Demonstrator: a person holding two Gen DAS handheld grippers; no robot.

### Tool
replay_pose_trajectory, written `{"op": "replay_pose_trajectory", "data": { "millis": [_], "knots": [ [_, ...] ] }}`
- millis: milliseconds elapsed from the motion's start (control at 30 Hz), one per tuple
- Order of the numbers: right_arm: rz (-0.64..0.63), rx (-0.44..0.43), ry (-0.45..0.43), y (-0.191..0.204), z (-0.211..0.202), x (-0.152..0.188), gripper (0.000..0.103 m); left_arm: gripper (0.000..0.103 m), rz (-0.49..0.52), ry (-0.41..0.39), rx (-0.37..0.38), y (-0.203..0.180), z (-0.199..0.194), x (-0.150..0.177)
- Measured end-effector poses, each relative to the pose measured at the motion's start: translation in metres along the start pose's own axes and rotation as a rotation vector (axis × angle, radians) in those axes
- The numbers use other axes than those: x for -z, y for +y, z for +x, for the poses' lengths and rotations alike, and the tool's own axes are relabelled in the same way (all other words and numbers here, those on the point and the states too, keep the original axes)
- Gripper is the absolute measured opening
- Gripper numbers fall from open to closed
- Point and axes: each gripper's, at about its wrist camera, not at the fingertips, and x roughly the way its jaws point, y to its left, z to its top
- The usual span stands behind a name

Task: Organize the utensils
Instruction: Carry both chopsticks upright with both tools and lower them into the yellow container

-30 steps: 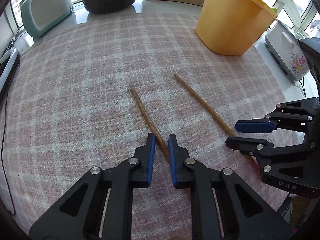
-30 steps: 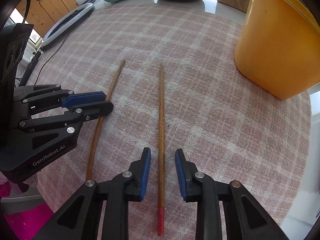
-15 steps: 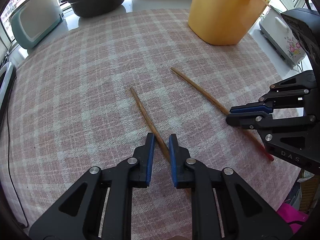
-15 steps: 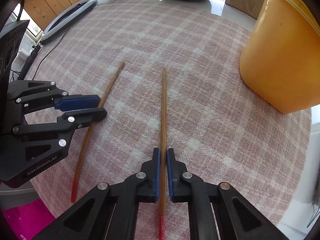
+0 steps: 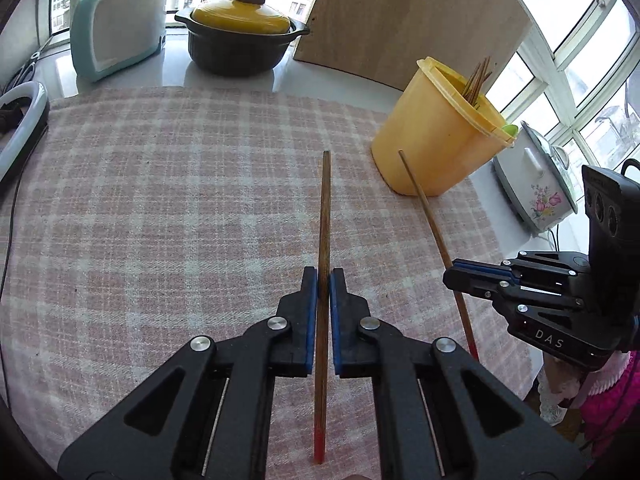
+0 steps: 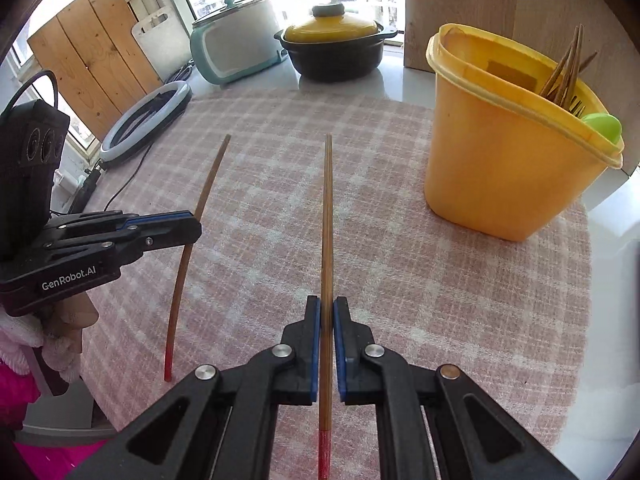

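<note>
My left gripper (image 5: 324,276) is shut on a wooden chopstick (image 5: 325,216) with a red end, held up off the pink checked cloth (image 5: 160,208). My right gripper (image 6: 327,304) is shut on a second red-ended chopstick (image 6: 327,216), also lifted. Each gripper shows in the other's view: the right one (image 5: 452,274) with its chopstick (image 5: 424,200), the left one (image 6: 196,228) with its chopstick (image 6: 200,208). A yellow utensil bucket (image 6: 500,160) holding several chopsticks stands ahead at the right; it also shows in the left wrist view (image 5: 436,140).
A black pot with a yellow lid (image 5: 240,36) and a teal-and-white appliance (image 5: 120,28) stand at the back. A wooden board (image 5: 408,20) leans behind the bucket. A ring light (image 6: 148,120) lies at the left edge. A floral white cooker (image 5: 536,188) sits at the right.
Both grippers have closed on their chopsticks and lifted them off the cloth, tilting up so the far objects come into view.
</note>
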Motion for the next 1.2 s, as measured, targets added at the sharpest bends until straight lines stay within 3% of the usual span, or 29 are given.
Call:
{"op": "replay_pose_trajectory", "data": {
  "millis": [600, 1200],
  "knots": [
    [0.08, 0.059, -0.285, -0.029, -0.087, -0.031, 0.004, 0.004, 0.122, -0.195, 0.054, -0.052, -0.053, -0.057],
    [0.156, 0.141, -0.471, -0.071, -0.139, -0.078, 0.004, 0.004, 0.246, -0.344, 0.118, -0.114, -0.091, -0.129]
  ]
}}
